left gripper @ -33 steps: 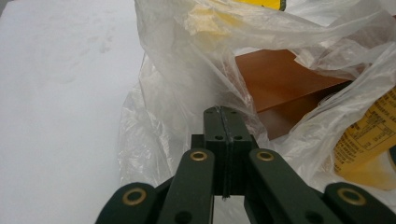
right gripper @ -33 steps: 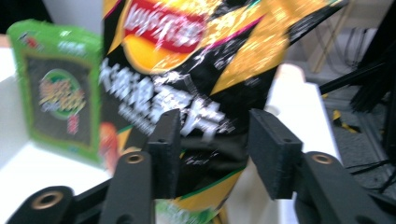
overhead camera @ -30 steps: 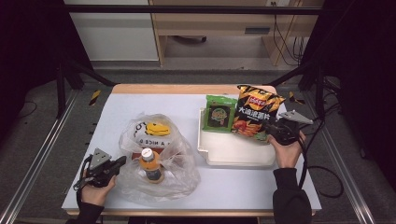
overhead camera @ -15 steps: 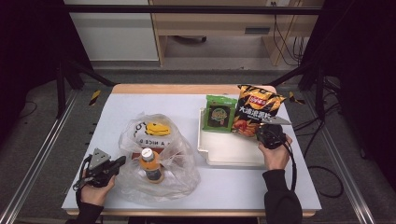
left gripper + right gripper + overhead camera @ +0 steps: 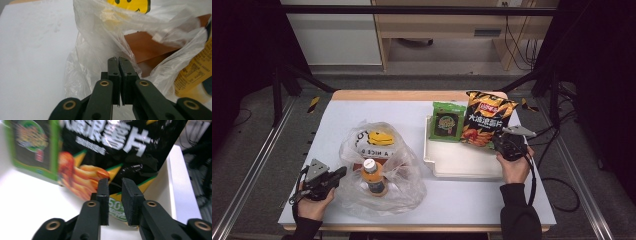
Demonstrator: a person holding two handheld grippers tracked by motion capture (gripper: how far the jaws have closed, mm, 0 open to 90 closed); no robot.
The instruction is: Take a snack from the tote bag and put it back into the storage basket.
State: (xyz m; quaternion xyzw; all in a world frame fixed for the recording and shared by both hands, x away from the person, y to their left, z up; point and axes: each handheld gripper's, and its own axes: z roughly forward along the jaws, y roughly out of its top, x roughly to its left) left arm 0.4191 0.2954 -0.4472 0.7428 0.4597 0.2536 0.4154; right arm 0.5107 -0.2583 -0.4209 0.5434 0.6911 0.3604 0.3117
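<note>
Change: the right gripper (image 5: 503, 143) has come in from the tray's right edge to the lower corner of the chips bag (image 5: 486, 117); its jaws have just been opening a little, and the bag's lower edge sits in the gap between them.
Right gripper: in the right gripper view (image 5: 115, 202) the jaws stand narrow with a slim gap; the pads flank the bag's bottom corner, and whether they press on it I cannot tell.
Chips bag: black with orange chips printed on it, standing upright at the far right of the white tray (image 5: 462, 162), leaning a touch away from the person.
Green packet (image 5: 448, 121): upright in the tray, just beside the chips bag, on the bag's left.
Left gripper (image 5: 334, 175): hasn't budged; it rests at the left edge of the clear plastic bag (image 5: 397, 170), well apart from the tray.
Left gripper jaws: in the left gripper view (image 5: 118, 60) they're pressed together, pinching a fold of the plastic bag's film.
Plastic bag: crumpled on the table (image 5: 332, 120), left of the tray, with a yellow smiley print at its far side.
Bottle (image 5: 373, 176): orange drink with a white cap, upright inside the plastic bag, just right of the left gripper.
</note>
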